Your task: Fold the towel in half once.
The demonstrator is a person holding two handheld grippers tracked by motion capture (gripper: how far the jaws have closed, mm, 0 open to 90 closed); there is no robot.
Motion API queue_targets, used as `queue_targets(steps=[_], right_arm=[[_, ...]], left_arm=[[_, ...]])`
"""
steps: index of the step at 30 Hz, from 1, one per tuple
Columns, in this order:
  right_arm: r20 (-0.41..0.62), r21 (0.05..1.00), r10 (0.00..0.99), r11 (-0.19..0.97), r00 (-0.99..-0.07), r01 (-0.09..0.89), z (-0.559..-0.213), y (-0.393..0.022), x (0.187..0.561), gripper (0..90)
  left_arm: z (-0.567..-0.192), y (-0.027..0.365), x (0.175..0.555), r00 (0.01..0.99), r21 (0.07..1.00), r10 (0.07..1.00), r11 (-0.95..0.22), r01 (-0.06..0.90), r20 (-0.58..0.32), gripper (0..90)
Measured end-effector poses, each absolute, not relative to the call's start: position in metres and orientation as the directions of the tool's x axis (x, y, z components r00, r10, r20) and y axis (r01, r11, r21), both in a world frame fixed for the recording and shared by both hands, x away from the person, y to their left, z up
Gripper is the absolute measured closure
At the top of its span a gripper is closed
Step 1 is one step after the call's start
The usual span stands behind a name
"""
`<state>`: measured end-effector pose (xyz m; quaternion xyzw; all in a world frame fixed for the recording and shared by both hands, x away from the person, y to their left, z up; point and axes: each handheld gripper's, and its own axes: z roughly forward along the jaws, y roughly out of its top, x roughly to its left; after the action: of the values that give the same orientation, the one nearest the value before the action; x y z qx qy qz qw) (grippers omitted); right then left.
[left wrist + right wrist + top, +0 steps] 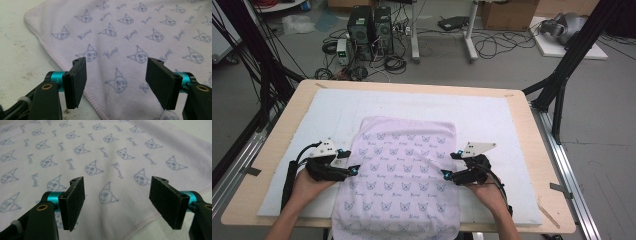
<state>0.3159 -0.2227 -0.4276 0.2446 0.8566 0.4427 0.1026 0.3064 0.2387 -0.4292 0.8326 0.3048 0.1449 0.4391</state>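
A pale lilac towel (402,172) printed with small blue cat faces lies flat on the white mat, its near end hanging over the table's front edge. My left gripper (351,165) hovers at the towel's left hem, jaws open and pointing inward. In the left gripper view the left gripper (116,82) is above the stitched hem of the towel (130,42), with nothing pinched. My right gripper (451,165) is at the towel's right side, also open. Between the open jaws of the right gripper (116,203) I see the towel (95,160) and its right hem, untouched.
The white mat (492,115) covers most of the wooden table (277,145), with bare mat around the towel's left, right and far sides. Beyond the table stand computer towers (371,27), loose cables, a desk frame and black frame legs (562,75).
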Motion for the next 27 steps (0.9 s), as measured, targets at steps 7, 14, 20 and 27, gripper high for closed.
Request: queue_targets(steps=[7,14,20,27], right_arm=[[0.041,0.81,0.516,0.484,-0.855,0.331,-0.426,-0.224,0.318,28.3],[0.069,0.799,0.51,0.486,-0.857,0.353,-0.425,-0.225,0.328,28.3],[0.097,0.806,0.529,0.456,-0.843,0.378,-0.421,-0.228,0.351,27.9],[0.103,0.8,0.544,0.453,-0.833,0.395,-0.409,-0.229,0.38,31.4]], left_arm=[[-0.43,0.237,0.31,0.778,0.813,0.628,-0.442,0.379,-0.022,34.1],[-0.427,0.237,0.315,0.777,0.809,0.63,-0.453,0.374,-0.007,34.1],[-0.422,0.24,0.331,0.758,0.811,0.652,-0.438,0.387,-0.009,34.4],[-0.415,0.237,0.357,0.739,0.815,0.674,-0.417,0.402,-0.02,38.7]])
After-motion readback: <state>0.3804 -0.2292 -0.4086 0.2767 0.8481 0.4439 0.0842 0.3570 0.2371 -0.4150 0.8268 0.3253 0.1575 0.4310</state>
